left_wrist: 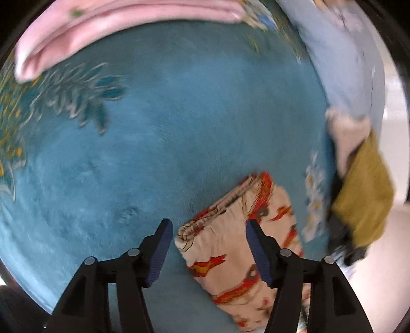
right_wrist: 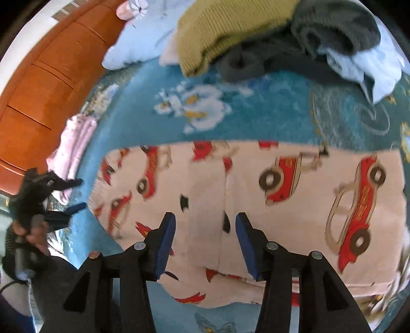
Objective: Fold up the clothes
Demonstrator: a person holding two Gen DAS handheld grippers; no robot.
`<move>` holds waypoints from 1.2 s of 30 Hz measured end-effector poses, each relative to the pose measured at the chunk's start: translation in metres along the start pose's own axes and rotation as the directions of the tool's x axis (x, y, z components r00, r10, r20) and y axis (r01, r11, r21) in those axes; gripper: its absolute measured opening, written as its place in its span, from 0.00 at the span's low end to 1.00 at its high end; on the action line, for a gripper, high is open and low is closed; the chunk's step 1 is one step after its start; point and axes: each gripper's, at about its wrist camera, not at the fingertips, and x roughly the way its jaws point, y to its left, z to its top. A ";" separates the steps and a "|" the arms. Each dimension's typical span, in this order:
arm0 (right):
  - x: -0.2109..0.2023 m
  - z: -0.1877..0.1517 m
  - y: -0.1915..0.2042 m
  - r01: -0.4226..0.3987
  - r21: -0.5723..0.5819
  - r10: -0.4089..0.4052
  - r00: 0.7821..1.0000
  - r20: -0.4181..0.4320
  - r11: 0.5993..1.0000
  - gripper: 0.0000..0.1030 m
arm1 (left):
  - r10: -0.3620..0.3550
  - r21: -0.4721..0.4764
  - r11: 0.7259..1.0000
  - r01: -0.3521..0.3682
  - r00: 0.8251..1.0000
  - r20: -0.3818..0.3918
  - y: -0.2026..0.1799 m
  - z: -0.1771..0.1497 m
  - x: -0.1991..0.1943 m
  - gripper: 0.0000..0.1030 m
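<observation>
Right wrist view: right claw [right_wrist: 205, 239] hangs released above the folded car-print cloth [right_wrist: 294, 205] on the blue blanket [right_wrist: 256, 112]. Left claw [left_wrist: 208, 252], also released, hovers over that cloth's corner. Beyond, unfolded clothes [right_wrist: 269, 38] heap at the blanket's far edge.

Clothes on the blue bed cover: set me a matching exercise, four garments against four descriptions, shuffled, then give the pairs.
Garments:
1. pink garment
2. car-print garment
3. mustard knit
4. dark grey garment

Descriptions:
A. heaped in the pile, right of the knit in the right wrist view
B. lying flat below the right gripper
C. folded, near the wooden furniture
D. ribbed, yellow-green, in the pile

Pairs: 1-C, 2-B, 3-D, 4-A
</observation>
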 end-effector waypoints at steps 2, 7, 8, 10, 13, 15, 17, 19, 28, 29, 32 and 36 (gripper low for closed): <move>-0.004 0.005 -0.001 -0.002 0.009 0.002 1.000 0.008 1.000 0.48 | 0.056 0.054 0.997 -0.054 0.997 -0.052 -0.010 -0.001 0.015 0.67; -0.009 0.006 -0.012 -0.012 0.056 0.011 1.000 0.012 0.998 0.48 | 0.126 0.154 0.981 -0.119 0.991 -0.036 -0.032 -0.005 0.024 0.61; -0.010 0.004 -0.016 -0.011 0.067 0.011 1.000 0.009 0.998 0.48 | 0.161 0.179 0.972 -0.154 0.987 -0.026 -0.037 -0.006 0.026 0.57; -0.009 0.002 -0.022 -0.011 0.088 0.011 1.000 0.002 0.996 0.48 | 0.228 0.226 0.949 -0.222 0.974 -0.002 -0.046 -0.010 0.027 0.38; -0.010 -0.001 -0.032 -0.012 0.122 0.013 1.000 -0.008 0.993 0.48 | 0.225 0.256 0.939 -0.227 0.974 0.038 -0.055 -0.016 0.022 0.26; -0.010 -0.002 -0.037 -0.016 0.139 0.017 1.000 -0.012 0.990 0.48 | 0.200 0.276 0.936 -0.217 0.976 0.090 -0.063 -0.023 0.012 0.22; -0.010 -0.003 -0.041 -0.022 0.153 0.024 1.000 -0.011 0.988 0.48 | 0.161 0.306 0.930 -0.204 0.974 0.159 -0.072 -0.034 -0.002 0.21; -0.011 -0.003 -0.044 -0.031 0.161 0.032 0.999 -0.005 0.986 0.48 | 0.107 0.339 0.923 -0.181 0.969 0.224 -0.083 -0.048 -0.019 0.20; -0.026 -0.005 -0.084 -0.032 0.241 0.026 0.999 0.029 0.970 0.48 | -0.174 0.632 0.775 -0.023 0.953 0.248 -0.199 -0.154 -0.076 0.20; -0.031 -0.004 -0.091 -0.032 0.255 0.023 0.999 0.040 0.966 0.48 | -0.216 0.669 0.743 0.011 0.950 0.225 -0.217 -0.168 -0.081 0.20; -0.048 -0.005 -0.114 -0.023 0.288 0.000 0.997 0.078 0.957 0.48 | -0.287 0.762 0.642 0.085 0.948 0.136 -0.260 -0.214 -0.080 0.20; -0.070 -0.012 -0.151 0.004 0.366 -0.048 0.993 0.110 0.931 0.49 | -0.245 0.825 0.551 0.127 0.969 0.015 -0.301 -0.262 -0.034 0.20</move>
